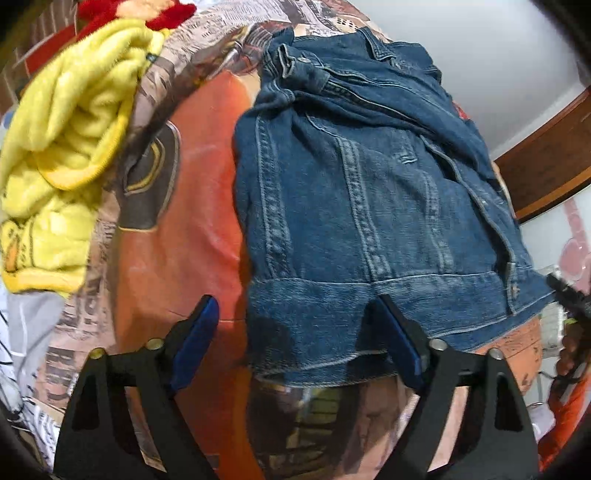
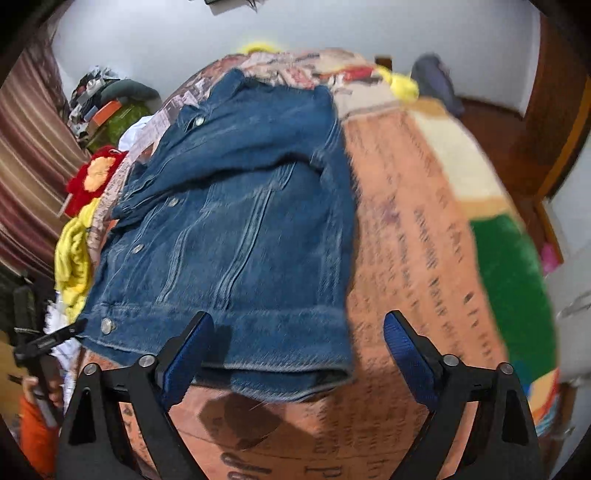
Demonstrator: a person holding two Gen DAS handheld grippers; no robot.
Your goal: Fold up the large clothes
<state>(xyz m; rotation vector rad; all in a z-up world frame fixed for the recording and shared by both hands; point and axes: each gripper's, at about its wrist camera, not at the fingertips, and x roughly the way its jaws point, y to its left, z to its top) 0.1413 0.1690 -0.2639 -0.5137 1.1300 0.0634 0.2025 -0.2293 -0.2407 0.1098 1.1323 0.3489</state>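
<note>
A blue denim jacket (image 1: 354, 206) lies back-up on a bed with a printed orange cover (image 1: 177, 236), sleeves folded in over its body. It also shows in the right wrist view (image 2: 236, 236). My left gripper (image 1: 295, 306) is open and empty, hovering just above the jacket's hem at its left corner. My right gripper (image 2: 299, 325) is open and empty, just above the hem at its right corner. The other gripper's tip shows at the far edge in each view: the right one (image 1: 565, 295) and the left one (image 2: 55, 336).
A yellow fleece garment (image 1: 70, 133) with a red piece (image 1: 147, 11) lies in a heap left of the jacket. A green patch (image 2: 513, 288) lies at the bed's right side. Clutter (image 2: 107, 107) and a striped curtain (image 2: 29, 177) stand beyond the bed.
</note>
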